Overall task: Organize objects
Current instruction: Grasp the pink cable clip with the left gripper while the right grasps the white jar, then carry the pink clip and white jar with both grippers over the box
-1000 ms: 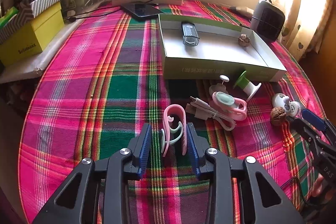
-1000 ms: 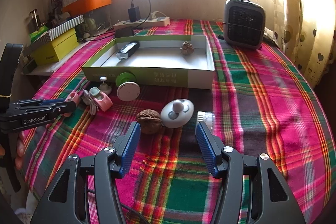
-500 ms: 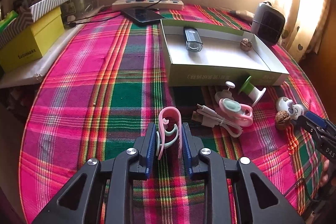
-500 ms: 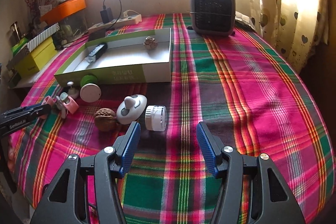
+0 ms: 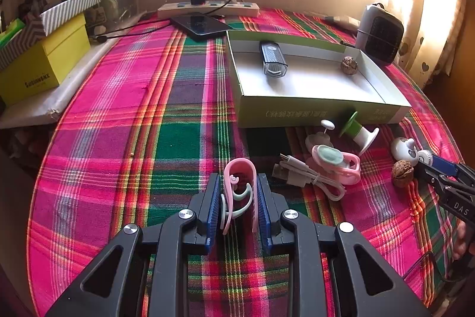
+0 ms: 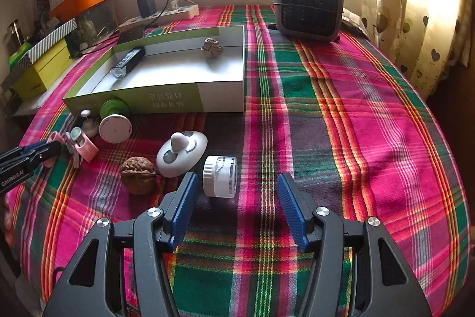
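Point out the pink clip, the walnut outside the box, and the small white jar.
pink clip [image 5: 240,192], left wrist view, its curved top loop
walnut [image 6: 138,175], right wrist view, middle of its shell
white jar [image 6: 220,176], right wrist view, its side

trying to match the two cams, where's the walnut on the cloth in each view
Left wrist: the walnut lies at the far right, just beside the right tongs.
Right wrist: the walnut lies lower left, left of the open tongs.
Shared landmark: the white panda-face toy next to it.
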